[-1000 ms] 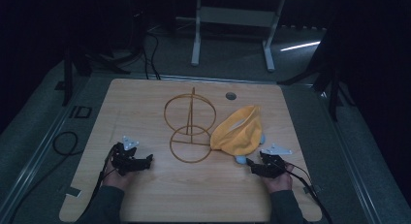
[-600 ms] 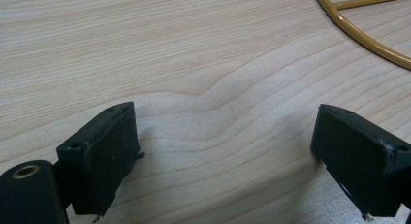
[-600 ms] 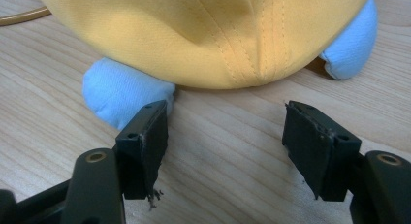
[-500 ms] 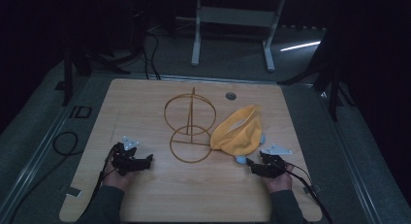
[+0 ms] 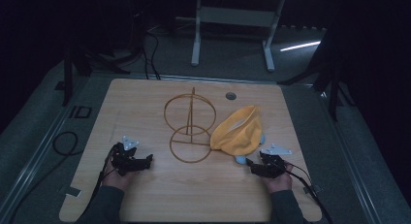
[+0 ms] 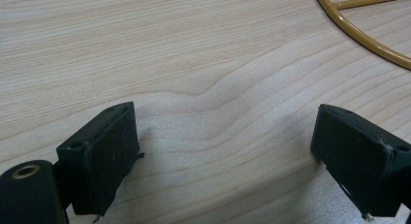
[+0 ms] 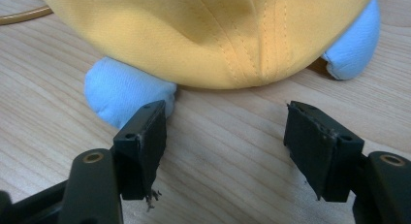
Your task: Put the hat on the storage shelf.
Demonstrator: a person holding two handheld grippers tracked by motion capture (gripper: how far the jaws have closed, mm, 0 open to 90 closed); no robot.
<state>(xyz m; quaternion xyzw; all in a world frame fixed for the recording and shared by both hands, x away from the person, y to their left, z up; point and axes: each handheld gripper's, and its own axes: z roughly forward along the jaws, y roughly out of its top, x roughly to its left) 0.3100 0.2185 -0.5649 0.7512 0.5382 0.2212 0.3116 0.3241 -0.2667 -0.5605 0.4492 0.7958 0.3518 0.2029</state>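
Where stitched yellow fabric (image 7: 208,35) domes, pale-blue, seemingly soft cloth (image 7: 123,90) protrudes.

I can read no lettering, number, brand or label anywhere from my station. The one candidate is a dark mark (image 5: 83,112) on the grey floor mat (image 5: 43,136) at about 9 o'clock from the wooden table (image 5: 145,103); it looks like two characters, but it is too small and dim for me to make out. The yellow cap (image 7: 203,35) carries only plain stitching.
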